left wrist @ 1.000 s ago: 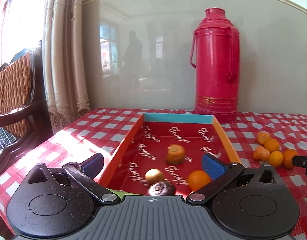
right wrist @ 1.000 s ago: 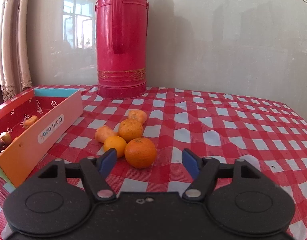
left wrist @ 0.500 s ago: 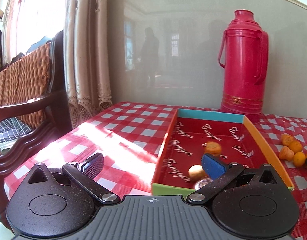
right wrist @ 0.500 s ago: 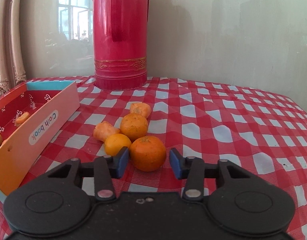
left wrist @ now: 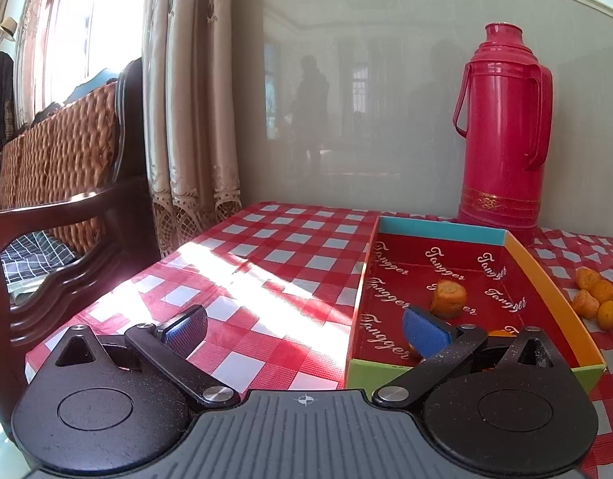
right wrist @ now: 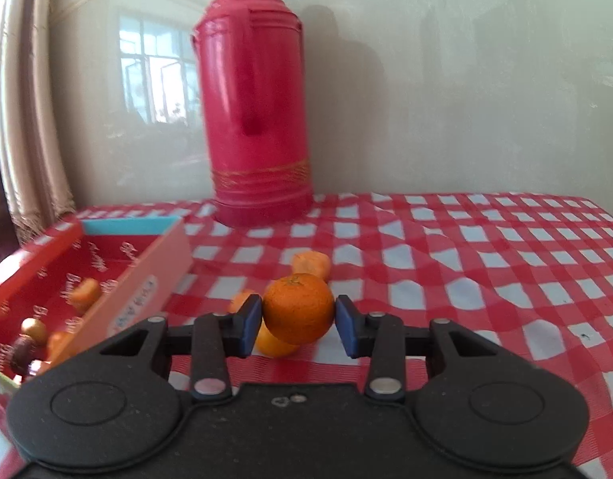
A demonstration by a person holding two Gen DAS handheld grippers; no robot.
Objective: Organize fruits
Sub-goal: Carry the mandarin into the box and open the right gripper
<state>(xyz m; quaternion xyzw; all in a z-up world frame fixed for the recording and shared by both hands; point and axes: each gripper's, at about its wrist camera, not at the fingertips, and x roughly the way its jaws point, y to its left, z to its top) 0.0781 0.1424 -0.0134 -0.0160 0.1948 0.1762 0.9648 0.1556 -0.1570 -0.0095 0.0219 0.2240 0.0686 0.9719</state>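
As the right tool (right wrist: 298,321) is closing on the orange (right wrist: 298,307), held between its pads just above the counter (right wrist: 486,263), it should be lifted clear before being carried left to the box (right wrist: 146,279); the left tool (left wrist: 306,329) is held wide, empty.

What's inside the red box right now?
In the right wrist view the red box holds an orange piece, a golden-brown fruit, a dark fruit and another orange fruit. Its near wall hides some floor, so more may be there.
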